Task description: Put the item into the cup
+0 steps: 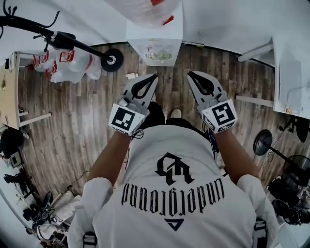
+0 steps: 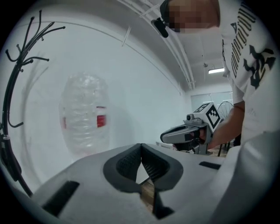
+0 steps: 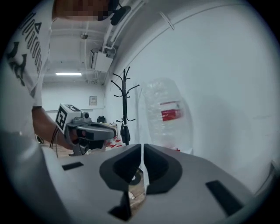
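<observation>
The left gripper is held with its ribbed pads pressed together at the tips, and nothing is pinched between them. The right gripper is all but closed, with only a thin slit left between its pads, and nothing is held there either. Both are carried side by side at chest height, well above the wooden floor, and are pointed forward and roughly level.

Straight ahead of them a white stand is seen, with a clear plastic bag bearing a red label resting on it. A coat rack is seen off to the left.

Neither the item nor the cup can be made out in any view, so their bearing from the grippers and the item's long axis cannot be told. If they lie on the stand, they are judged to lie forward of both grippers. The left gripper is lined up with the stand more squarely, the right being set just to its side.
</observation>
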`<state>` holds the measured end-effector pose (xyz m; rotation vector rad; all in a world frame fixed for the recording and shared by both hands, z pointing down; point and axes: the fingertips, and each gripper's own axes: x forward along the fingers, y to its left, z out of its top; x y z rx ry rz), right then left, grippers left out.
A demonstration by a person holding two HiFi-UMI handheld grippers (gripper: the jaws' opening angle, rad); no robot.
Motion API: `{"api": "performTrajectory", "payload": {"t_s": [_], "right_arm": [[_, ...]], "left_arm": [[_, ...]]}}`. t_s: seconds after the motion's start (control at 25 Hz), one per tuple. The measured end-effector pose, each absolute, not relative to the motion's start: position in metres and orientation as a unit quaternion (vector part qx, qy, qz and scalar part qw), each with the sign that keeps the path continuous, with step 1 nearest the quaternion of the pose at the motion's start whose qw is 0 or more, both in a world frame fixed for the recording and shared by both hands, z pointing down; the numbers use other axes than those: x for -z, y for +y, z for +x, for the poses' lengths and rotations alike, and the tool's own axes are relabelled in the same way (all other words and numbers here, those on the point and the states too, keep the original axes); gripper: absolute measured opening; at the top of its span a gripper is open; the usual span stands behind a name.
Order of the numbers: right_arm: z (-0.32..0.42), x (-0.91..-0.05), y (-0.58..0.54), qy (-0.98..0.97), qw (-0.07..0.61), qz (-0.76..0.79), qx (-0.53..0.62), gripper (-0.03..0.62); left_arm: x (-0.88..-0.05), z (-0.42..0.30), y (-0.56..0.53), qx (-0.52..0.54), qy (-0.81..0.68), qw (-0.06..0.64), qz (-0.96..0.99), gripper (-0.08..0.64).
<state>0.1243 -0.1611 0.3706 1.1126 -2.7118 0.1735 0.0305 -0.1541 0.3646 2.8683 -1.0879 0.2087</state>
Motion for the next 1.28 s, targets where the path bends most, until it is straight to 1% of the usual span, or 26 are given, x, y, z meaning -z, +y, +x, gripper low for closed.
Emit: {"api": "performTrajectory", "payload": {"t_s": [0.16, 0.32, 0.8, 1.28], "right_arm": [[0.133, -0.333, -0.143, -0.924, 0.075, 0.374, -0.041, 0.008], [0.141, -0.309, -0.125, -0.928, 0.057, 0.368, -0.026, 0.006], [0.143, -0.286, -0.095, -0.941, 0.047, 0.335, -0.005, 0.006], [0.114, -0.269, -0.057, -0.94, 0.032, 0.338, 0.006, 0.005]], "left_arm": [[-0.324, 0.039, -0.138, -0.039, -0.357, 0.033, 0.933, 0.008], [-0.302, 0.041, -0.119, -0.027, -0.364, 0.024, 0.931, 0.008], [-0.283, 0.048, -0.083, -0.034, -0.369, 0.004, 0.929, 0.008], [-0.264, 0.026, -0.049, -0.033, -0.357, 0.0, 0.933, 0.008]]}}
